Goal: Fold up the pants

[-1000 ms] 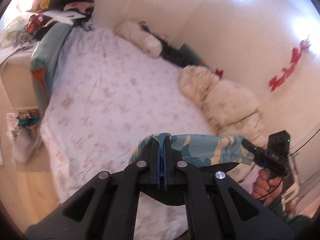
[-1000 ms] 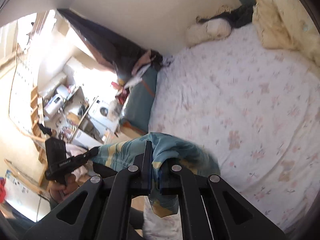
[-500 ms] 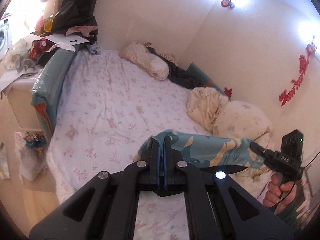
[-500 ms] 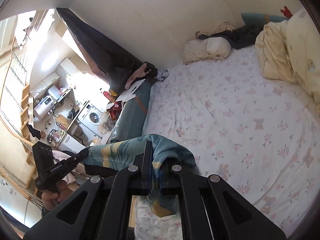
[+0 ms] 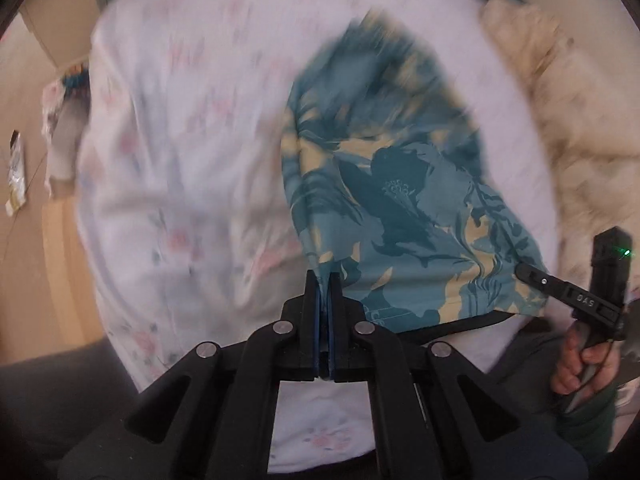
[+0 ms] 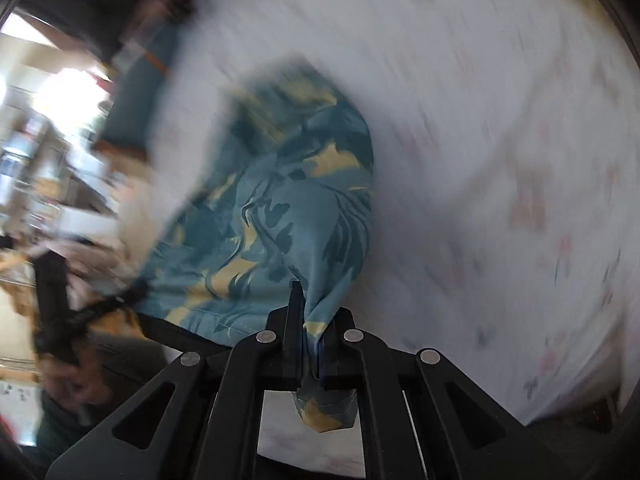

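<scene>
The pants (image 5: pixel 384 184) are teal with a cream and dark floral print. They hang spread between my two grippers over the bed (image 5: pixel 192 152), the far part lying out toward the bed's middle. My left gripper (image 5: pixel 325 280) is shut on one corner of the waist edge. My right gripper (image 6: pixel 316 312) is shut on the other corner, with a bunch of fabric poking out behind its jaws. The right gripper also shows in the left wrist view (image 5: pixel 524 270), and the left gripper in the right wrist view (image 6: pixel 136 292). Both views are blurred by motion.
The bed has a white sheet with small pink flowers. A cream duvet (image 5: pixel 560 100) is heaped along its right side. The floor (image 5: pixel 36 184) and a small bag lie off the bed's left edge. A teal headboard end (image 6: pixel 136 96) stands at the far left.
Both grippers have swung down toward the bed. The pants, held bunched and high before, now fan out flat over the sheet in front of the grippers.
</scene>
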Action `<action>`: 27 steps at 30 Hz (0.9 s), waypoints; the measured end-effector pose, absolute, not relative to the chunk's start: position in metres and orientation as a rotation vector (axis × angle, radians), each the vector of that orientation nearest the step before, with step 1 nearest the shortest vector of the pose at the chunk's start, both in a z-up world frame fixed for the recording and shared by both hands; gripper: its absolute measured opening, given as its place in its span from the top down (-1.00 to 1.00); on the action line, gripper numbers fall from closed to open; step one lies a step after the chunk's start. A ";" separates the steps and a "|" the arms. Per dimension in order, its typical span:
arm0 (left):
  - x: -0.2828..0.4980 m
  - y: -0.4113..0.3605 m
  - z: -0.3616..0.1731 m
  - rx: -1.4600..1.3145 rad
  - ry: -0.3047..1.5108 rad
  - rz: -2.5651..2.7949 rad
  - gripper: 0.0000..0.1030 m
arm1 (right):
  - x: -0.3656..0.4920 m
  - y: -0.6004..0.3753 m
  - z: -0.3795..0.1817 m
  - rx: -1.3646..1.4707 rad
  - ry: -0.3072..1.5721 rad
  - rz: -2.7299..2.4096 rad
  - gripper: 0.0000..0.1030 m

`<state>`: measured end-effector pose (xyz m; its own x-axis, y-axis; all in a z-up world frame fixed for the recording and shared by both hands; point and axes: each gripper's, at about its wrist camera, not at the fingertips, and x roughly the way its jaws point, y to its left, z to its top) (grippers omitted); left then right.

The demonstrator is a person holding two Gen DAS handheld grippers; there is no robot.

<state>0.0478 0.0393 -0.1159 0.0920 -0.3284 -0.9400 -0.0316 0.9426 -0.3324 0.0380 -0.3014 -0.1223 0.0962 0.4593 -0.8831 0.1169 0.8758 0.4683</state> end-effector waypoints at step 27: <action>0.026 -0.007 -0.174 0.075 1.563 -0.162 0.52 | 0.025 -0.214 -0.184 -0.137 1.669 0.287 0.62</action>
